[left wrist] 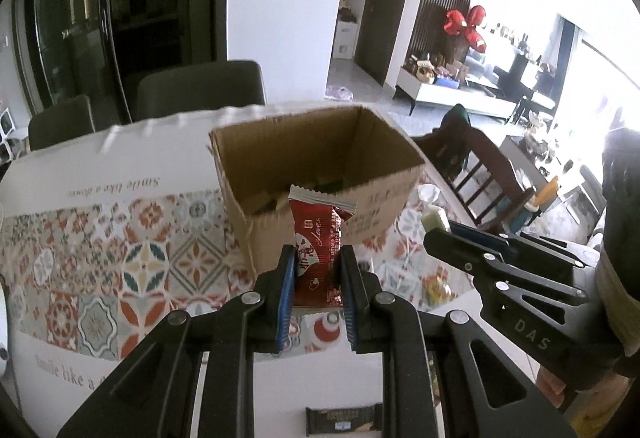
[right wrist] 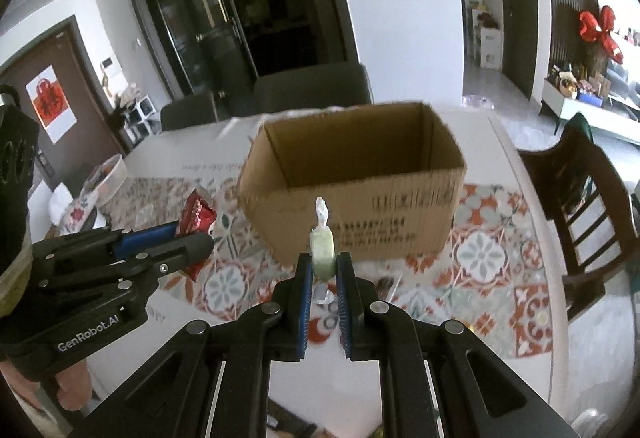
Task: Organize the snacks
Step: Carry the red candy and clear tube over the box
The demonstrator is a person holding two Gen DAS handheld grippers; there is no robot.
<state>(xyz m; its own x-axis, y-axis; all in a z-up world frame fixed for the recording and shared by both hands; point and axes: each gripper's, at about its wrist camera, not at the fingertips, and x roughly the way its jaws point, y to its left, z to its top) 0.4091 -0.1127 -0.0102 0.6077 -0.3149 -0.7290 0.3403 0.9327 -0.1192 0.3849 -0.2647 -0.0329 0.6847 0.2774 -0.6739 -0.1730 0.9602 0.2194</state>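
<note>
My left gripper [left wrist: 317,258] is shut on a red snack packet [left wrist: 318,238], held upright just in front of an open cardboard box [left wrist: 320,166]. The box has some items at its bottom. My right gripper [right wrist: 324,262] is shut on a pale green twist-wrapped candy [right wrist: 322,242], also held before the cardboard box [right wrist: 352,190]. Each gripper shows in the other's view: the right gripper [left wrist: 436,234] with the pale green candy [left wrist: 434,218] at the right, the left gripper [right wrist: 200,238] with the red packet [right wrist: 196,218] at the left.
The box stands on a table with a patterned tile cloth [left wrist: 120,238]. A dark snack bar [left wrist: 342,418] lies near the front edge and a yellow wrapped sweet [left wrist: 438,290] to the right. Chairs [right wrist: 580,206] ring the table; a bowl [right wrist: 108,178] sits at the left.
</note>
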